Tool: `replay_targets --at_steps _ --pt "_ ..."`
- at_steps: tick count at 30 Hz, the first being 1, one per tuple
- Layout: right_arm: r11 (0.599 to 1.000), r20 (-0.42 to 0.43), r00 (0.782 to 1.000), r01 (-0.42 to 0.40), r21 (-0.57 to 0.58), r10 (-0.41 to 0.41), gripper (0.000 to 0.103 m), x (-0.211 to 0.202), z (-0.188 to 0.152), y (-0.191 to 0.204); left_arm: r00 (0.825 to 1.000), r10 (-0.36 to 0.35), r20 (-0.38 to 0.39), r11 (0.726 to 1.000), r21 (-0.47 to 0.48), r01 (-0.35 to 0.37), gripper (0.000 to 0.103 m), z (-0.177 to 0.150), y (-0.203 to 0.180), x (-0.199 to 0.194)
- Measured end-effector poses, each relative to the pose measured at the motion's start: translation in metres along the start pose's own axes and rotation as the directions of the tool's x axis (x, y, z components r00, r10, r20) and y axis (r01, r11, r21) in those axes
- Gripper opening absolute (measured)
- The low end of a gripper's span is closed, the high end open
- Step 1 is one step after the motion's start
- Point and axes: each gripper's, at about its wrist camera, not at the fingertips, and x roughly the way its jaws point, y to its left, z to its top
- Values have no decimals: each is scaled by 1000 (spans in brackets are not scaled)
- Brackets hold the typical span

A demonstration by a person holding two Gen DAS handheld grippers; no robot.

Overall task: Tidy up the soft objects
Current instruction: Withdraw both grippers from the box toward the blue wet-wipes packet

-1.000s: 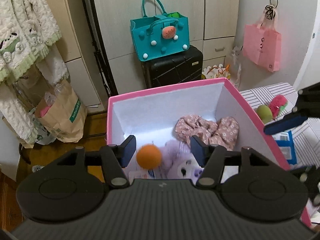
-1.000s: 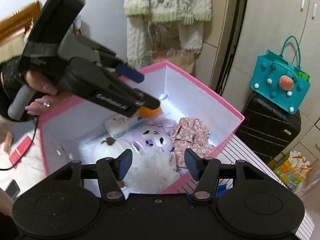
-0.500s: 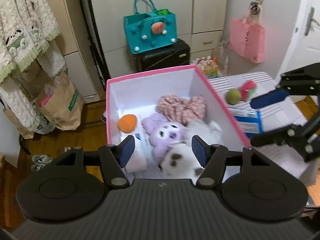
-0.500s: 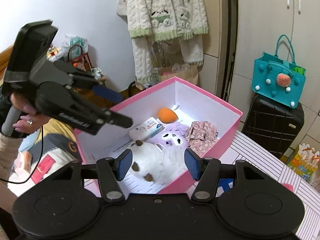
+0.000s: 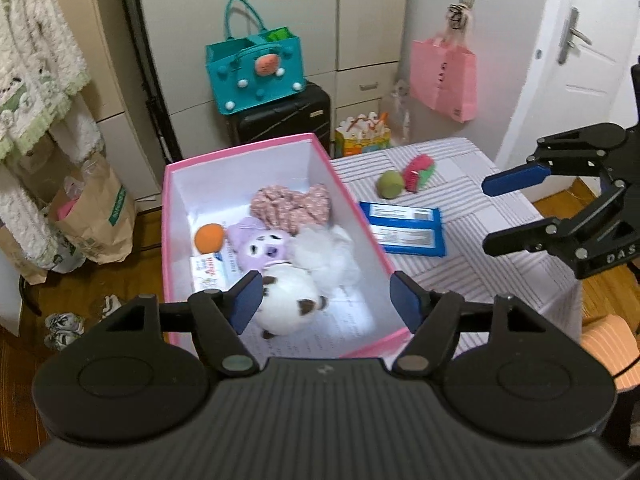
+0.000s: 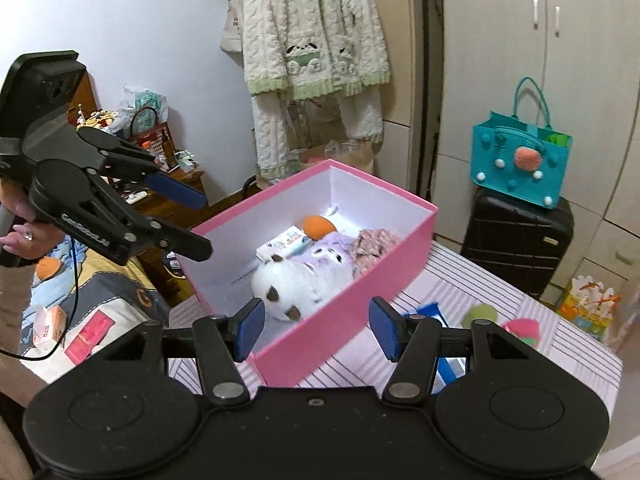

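- Both grippers have pulled back from the pink box (image 5: 356,208); the orange ball (image 5: 209,238) now lies inside with the plush toys (image 5: 280,292).
- Left gripper (image 5: 326,300) is opening, empty; right gripper (image 6: 316,328) half-open, empty.
- Green ball (image 5: 390,184), pink toy (image 5: 418,168) and blue pack (image 5: 404,228) wait on the table (image 5: 480,216).

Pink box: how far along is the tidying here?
Done: the pink box holds an orange ball, purple plush, white plush, floral fabric piece, white pouf and tissue pack.
In hand: nothing; left gripper opening, right gripper open.
Left: green ball, pink-green toy, blue packet.
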Motion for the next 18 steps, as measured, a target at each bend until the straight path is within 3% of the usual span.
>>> replay_targets --at_steps 5,12,18 --pt "999 -4 999 33 19 -33 63 -17 -22 -8 999 -39 9 999 31 39 71 -2 -27 -2" --pt "996 -9 998 61 60 -60 63 -32 -53 -21 992 -68 109 996 60 61 71 -1 -58 -11" --pt "993 -13 997 78 89 -77 64 -29 -77 -37 990 -96 103 994 70 89 71 2 -84 14"
